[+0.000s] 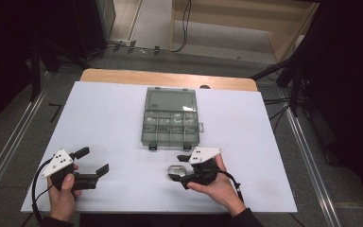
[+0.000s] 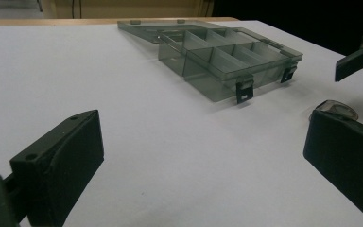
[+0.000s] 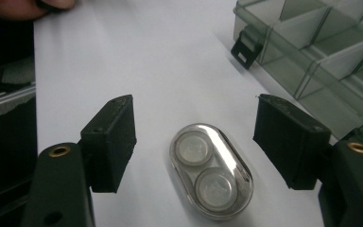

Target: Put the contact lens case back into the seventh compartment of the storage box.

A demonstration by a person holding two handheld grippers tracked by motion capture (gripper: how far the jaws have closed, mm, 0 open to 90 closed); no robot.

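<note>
A small clear oval case point(image 3: 211, 170) with two round wells lies flat on the white table top. My right gripper point(image 3: 196, 113) is open, one jaw on each side of the case, and neither pad touches it. From above, the same case point(image 1: 176, 171) sits just in front of the right gripper point(image 1: 182, 170), near the table's front edge. A smoky transparent compartment box point(image 1: 171, 118) stands with its lid folded back at the table's middle. My left gripper point(image 1: 93, 161) is open at the front left with nothing between its jaws, and it points towards the box point(image 2: 227, 56) and the case point(image 2: 335, 109).
A white sheet point(image 1: 113, 113) covers the table, and a strip of wood point(image 1: 170, 78) shows at the far edge. The box's two latches point(image 2: 245, 90) hang open on its near side. Dark stands and cables are on the floor around the table.
</note>
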